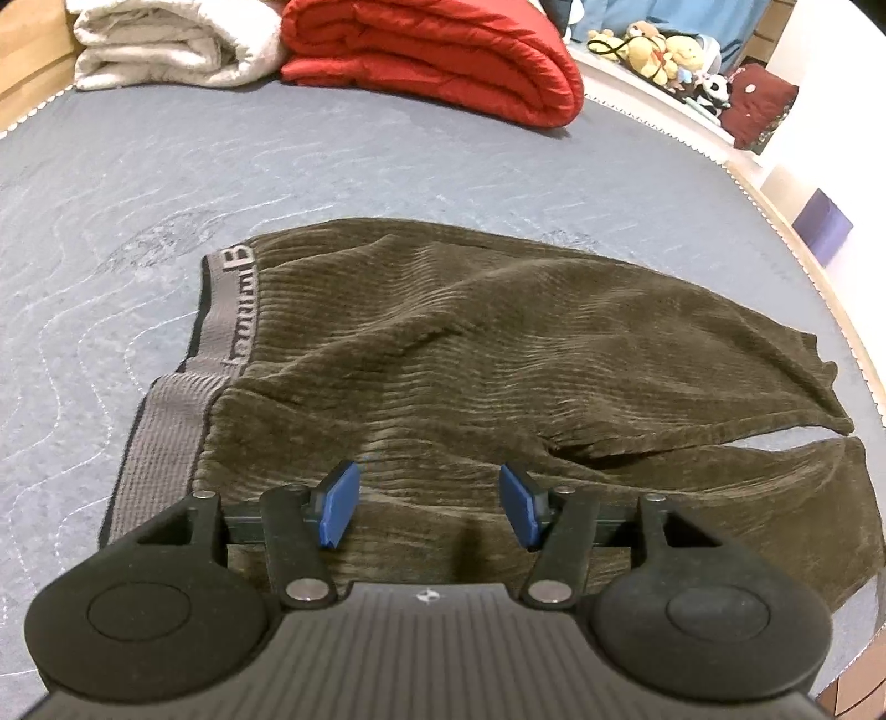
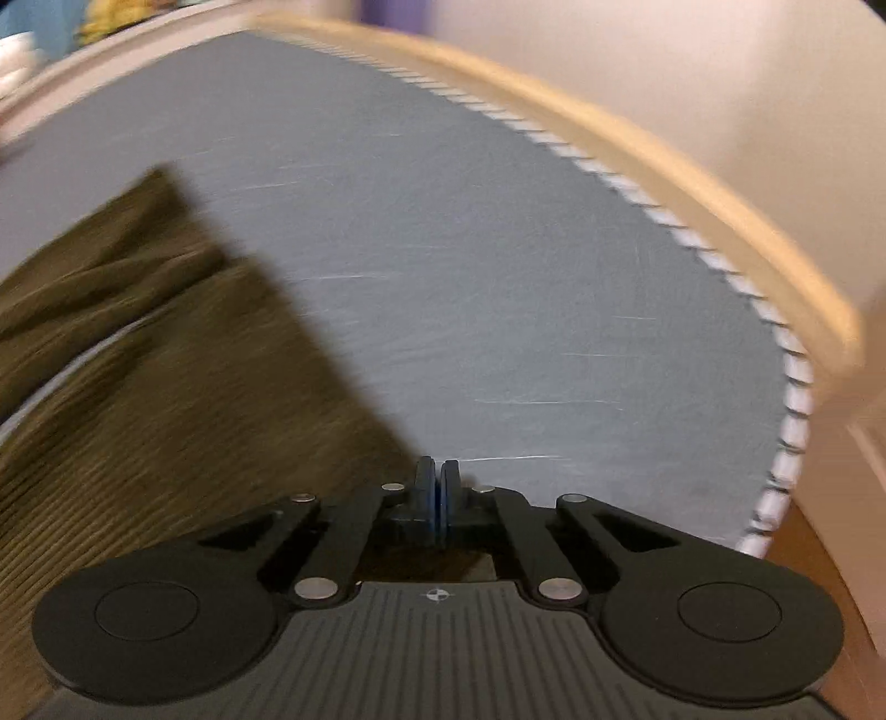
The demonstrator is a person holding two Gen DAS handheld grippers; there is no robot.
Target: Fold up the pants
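- We see the pants [image 1: 498, 343], dark olive corduroy with a grey elastic waistband [image 1: 221, 310], lying on the grey quilted bed cover [image 1: 138, 183]; the waistband is to the left in the left wrist view and the two legs run off to the right, with a slit of cover showing between them.
- Our left tongs [image 1: 429, 507] stand fairly wide, blue pads [image 1: 338, 507] apart, above the fabric near the waist end; nothing is gripped between them.
- Our right tongs [image 2: 437, 498] are closed pad against pad; the right wrist view is blurred, and we cannot make out any cloth between the pads, which sit at the edge of the pants [image 2: 166, 387].
- At the far end of the bed lie a folded red quilt [image 1: 443, 55] and a folded white blanket [image 1: 171, 44], side by side.
- Stuffed toys [image 1: 659, 50] sit past the bed's far right corner.
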